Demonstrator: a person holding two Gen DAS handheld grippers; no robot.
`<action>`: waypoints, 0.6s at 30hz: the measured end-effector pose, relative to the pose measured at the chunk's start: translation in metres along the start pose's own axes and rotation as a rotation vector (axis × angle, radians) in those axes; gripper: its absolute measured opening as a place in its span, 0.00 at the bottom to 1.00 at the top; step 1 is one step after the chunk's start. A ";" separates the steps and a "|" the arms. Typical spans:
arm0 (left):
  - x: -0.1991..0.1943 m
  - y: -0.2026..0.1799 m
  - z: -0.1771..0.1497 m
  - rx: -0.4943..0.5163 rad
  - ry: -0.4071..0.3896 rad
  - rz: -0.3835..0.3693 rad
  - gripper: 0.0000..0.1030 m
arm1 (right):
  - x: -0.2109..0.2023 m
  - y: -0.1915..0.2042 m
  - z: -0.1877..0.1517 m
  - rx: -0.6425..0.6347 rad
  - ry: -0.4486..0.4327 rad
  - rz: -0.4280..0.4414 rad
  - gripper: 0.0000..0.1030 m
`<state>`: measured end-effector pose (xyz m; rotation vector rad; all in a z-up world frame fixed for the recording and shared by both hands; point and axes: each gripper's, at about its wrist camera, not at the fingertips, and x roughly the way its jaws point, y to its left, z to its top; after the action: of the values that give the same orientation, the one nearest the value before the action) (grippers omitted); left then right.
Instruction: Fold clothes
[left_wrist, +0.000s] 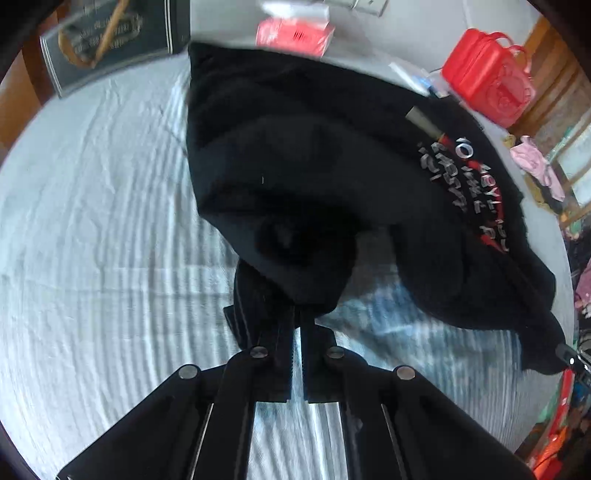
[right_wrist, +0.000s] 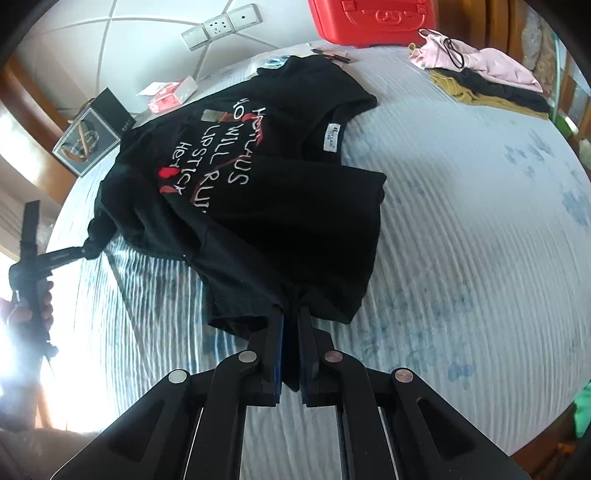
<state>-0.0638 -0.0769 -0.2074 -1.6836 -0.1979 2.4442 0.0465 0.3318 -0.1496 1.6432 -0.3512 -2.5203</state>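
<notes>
Left wrist: left gripper (left_wrist: 297, 314) jaws closed tight on a bunched hem of the black T-shirt (left_wrist: 314, 155) — soft cotton, lettering foreshortened — lifted off the ribbed white bedsheet (left_wrist: 92, 206). Red case (left_wrist: 487, 74) at far edge.

Right wrist: right gripper (right_wrist: 291, 314) jaws pinched on the opposite hem; print, neck label (right_wrist: 333, 137), and a pink-and-mustard clothes pile (right_wrist: 480, 74) show here. Bare sheet right.

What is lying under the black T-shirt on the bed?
Under the black T-shirt only the pale ribbed bedspread shows, with faint blue prints. At the far hem it overlaps a small blue item. Anything else beneath is covered.
</notes>
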 end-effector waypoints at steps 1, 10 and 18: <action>-0.001 0.001 -0.001 -0.011 -0.019 -0.011 0.03 | 0.002 0.000 0.000 0.004 0.002 0.000 0.06; 0.001 0.011 -0.015 -0.022 -0.116 -0.073 0.03 | 0.022 -0.006 -0.007 0.033 0.065 0.014 0.07; -0.049 -0.001 -0.007 0.002 -0.222 -0.038 0.22 | 0.026 -0.006 -0.009 0.031 0.076 0.017 0.08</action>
<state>-0.0405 -0.0861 -0.1649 -1.3910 -0.2526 2.5982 0.0440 0.3308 -0.1773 1.7333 -0.3965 -2.4443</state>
